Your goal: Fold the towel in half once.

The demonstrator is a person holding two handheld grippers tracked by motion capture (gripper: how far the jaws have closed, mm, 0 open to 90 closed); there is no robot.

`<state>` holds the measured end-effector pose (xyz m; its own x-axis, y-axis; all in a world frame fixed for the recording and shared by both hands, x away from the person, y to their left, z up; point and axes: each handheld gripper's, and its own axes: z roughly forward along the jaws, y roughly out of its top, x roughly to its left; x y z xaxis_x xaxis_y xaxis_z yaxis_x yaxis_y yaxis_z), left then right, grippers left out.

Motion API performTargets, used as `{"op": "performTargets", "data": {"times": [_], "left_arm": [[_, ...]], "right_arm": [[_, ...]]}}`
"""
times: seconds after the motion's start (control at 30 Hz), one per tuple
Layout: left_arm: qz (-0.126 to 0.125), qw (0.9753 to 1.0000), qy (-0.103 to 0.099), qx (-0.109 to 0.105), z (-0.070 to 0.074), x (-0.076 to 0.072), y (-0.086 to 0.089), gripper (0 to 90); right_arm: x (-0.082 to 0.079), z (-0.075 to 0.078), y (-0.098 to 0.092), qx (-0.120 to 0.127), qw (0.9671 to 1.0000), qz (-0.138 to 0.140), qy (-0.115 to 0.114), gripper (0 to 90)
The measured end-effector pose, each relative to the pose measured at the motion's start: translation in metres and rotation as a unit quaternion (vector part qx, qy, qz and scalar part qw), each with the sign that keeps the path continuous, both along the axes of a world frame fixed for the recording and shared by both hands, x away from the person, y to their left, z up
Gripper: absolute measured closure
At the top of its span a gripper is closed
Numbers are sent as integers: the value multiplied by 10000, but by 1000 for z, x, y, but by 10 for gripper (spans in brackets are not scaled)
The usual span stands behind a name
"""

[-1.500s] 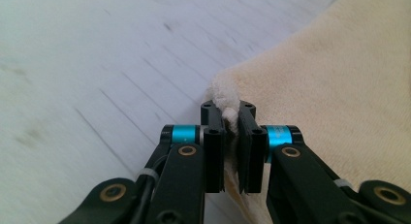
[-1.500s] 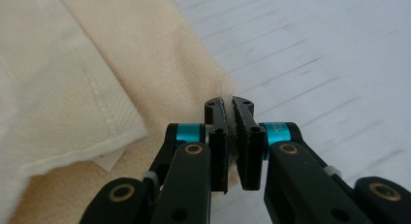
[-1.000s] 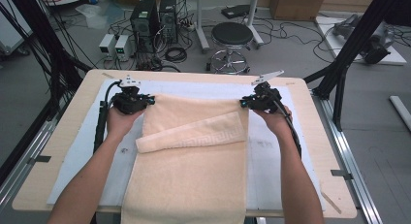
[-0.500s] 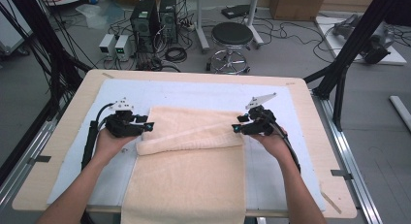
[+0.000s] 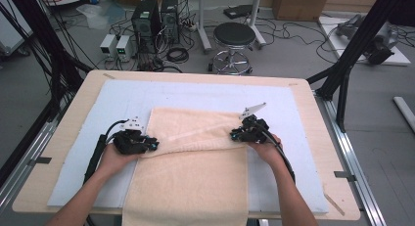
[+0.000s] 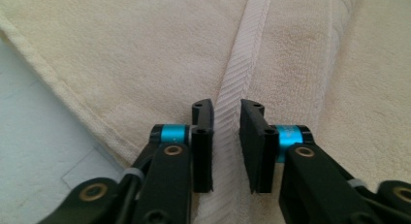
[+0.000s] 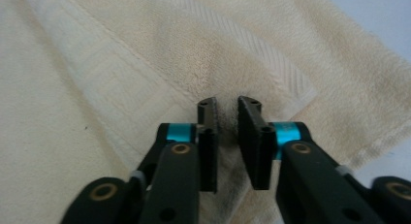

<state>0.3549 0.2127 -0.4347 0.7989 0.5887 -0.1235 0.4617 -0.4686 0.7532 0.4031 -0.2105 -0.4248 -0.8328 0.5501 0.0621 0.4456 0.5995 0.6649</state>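
A cream towel [image 5: 195, 179] lies on the pale blue mat [image 5: 205, 95], its far part folded back toward me so the hemmed edge crosses the middle. My left gripper [image 5: 151, 145] holds that folded edge at its left end. Between its jaws runs the ribbed hem [image 6: 245, 64], and the left gripper [image 6: 226, 110] is shut on it. My right gripper [image 5: 235, 134] holds the same edge at its right end. The towel [image 7: 145, 64] bunches up between the jaws of the right gripper [image 7: 227, 105], near a corner of the cloth.
The mat covers most of the wooden table [image 5: 313, 133]; the towel's near end hangs over the front edge. Beyond the table stand a black stool [image 5: 234, 37], computer cases [image 5: 154, 20] and loose cables on the floor. A black frame post [image 5: 357, 45] rises at the right.
Both grippers have come toward me from the far part of the table, drawing the towel's far edge back over itself. The fold line now lies across the middle of the towel.
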Motion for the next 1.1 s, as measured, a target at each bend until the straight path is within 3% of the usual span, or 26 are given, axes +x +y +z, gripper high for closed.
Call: {"op": "performTargets", "data": {"times": [0.17, 0.5, 0.57, 0.63, 0.73, 0.83, 0.97, 1.1], "left_arm": [[-18, 10000, -62, 66, 5, -5, 0, 847], [-119, 9993, -211, -296, 18, -21, 11, 811], [-100, 9994, -142, -297, 16, -24, 14, 737], [10, 9993, -10, -377, 12, -24, 17, 595], [-70, 9991, 95, -419, 6, -27, 21, 490], [-192, 9994, 107, -251, 1, -30, 20, 546], [-309, 9994, 26, -183, 0, -34, 19, 814], [-219, 9991, -213, -282, 13, -41, 20, 851]], "right_arm": [[-7, 9, -3, 120, 9999, 63, -11, 838], [-37, 36, -7, 375, 9980, 418, -299, 843], [-46, 39, -8, 395, 9973, 484, -396, 843], [-52, 36, -10, 383, 9974, 491, -368, 843], [-58, 27, -15, 374, 9977, 481, -306, 843], [-63, 19, -19, 459, 9977, 455, -205, 843], [-68, 14, -20, 523, 9973, 480, -179, 843], [-71, 23, -23, 675, 9959, 524, -294, 845]]}}
